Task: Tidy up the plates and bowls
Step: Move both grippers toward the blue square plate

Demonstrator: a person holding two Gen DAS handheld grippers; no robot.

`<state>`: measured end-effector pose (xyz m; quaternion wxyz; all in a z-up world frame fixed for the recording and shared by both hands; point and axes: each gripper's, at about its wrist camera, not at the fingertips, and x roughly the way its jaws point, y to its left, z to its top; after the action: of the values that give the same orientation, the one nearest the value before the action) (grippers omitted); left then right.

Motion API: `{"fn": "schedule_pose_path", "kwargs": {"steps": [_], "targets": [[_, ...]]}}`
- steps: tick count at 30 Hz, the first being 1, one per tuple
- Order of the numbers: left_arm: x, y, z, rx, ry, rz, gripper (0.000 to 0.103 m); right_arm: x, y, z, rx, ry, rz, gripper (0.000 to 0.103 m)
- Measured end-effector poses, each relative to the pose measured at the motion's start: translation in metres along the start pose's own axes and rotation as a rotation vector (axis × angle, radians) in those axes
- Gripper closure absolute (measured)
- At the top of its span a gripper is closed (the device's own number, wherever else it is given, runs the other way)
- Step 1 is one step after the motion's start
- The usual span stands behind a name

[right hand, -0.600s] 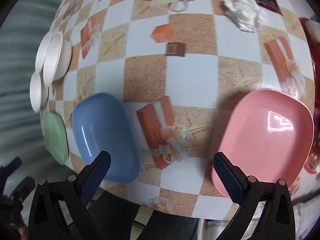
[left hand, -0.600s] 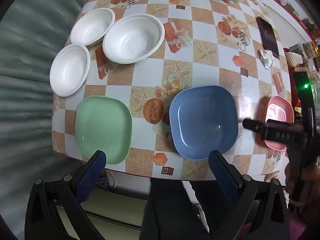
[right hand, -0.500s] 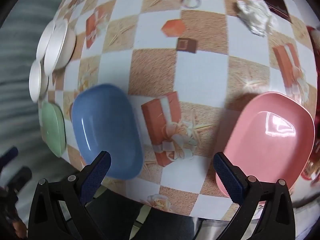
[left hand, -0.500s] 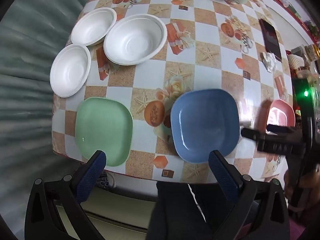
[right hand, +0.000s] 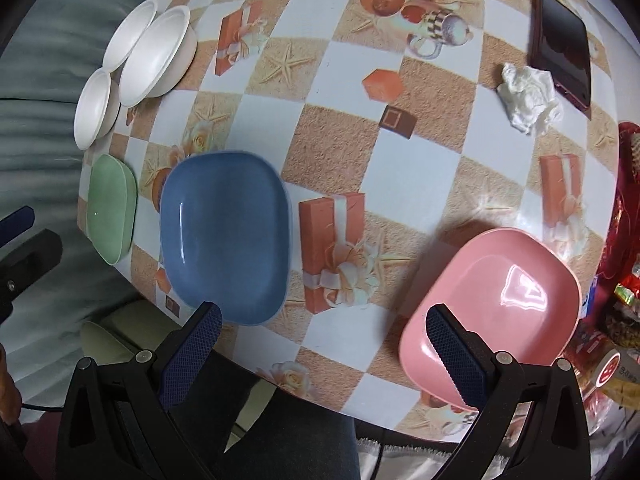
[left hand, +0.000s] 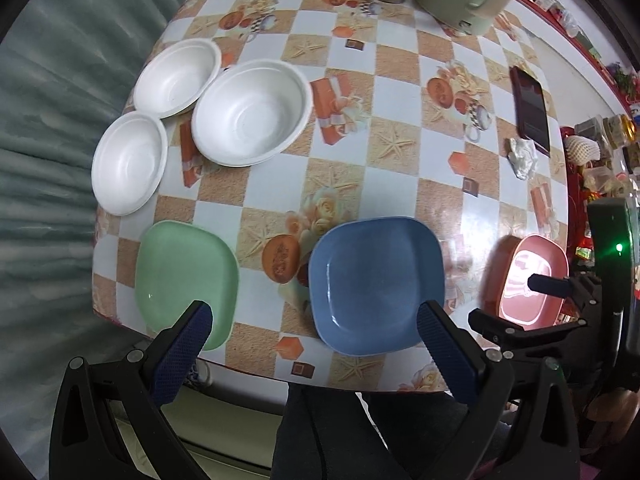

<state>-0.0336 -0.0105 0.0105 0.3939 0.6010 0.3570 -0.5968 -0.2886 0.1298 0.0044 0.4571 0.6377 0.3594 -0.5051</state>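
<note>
Plates green, blue, pink, square, glossy; both tongs wide apart, empty.

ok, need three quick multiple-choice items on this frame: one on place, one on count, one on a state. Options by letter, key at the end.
1. Which coloured plate lies between the other two along the near table edge?
A. green
B. blue
C. pink

2. How many white bowls are on the table?
A. two
B. three
C. five

3. How do the left tongs stand?
A. open, holding nothing
B. shut on the blue plate
C. shut on a white bowl

Key:
1 B: the blue plate sits with the green plate on one side and the pink plate on the other.
2 B: three white bowls cluster at the far left corner, behind the green plate.
3 A: the left tongs show both pads wide apart over the table edge, with nothing between them.
</note>
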Motion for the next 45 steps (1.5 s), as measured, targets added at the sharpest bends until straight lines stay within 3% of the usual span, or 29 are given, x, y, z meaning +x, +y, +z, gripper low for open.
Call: {"fn": "schedule_pose_path", "kwargs": {"steps": [12, 22, 29, 36, 45], "targets": [[0.0, 0.01, -0.006, 0.037, -0.013, 0.035, 0.0, -0.005, -0.014, 0.001, 0.048, -0.017, 0.086, 0.0], [0.012, 0.027, 0.002, 0.154, -0.02, -0.007, 0.0, -0.001, -0.007, -0.001, 0.152, -0.008, 0.029, 0.0], [0.017, 0.075, 0.012, 0.221, -0.027, -0.045, 0.0, 0.011, 0.022, -0.004, 0.3, -0.022, 0.016, 0.0], [0.034, 0.098, 0.015, 0.274, 0.013, -0.104, 0.0, 0.021, 0.058, -0.02, 0.339, -0.027, -0.007, 0.0], [0.03, 0.105, 0.022, 0.293, -0.015, -0.148, 0.0, 0.018, 0.072, -0.025, 0.376, -0.032, -0.052, 0.0]]}}
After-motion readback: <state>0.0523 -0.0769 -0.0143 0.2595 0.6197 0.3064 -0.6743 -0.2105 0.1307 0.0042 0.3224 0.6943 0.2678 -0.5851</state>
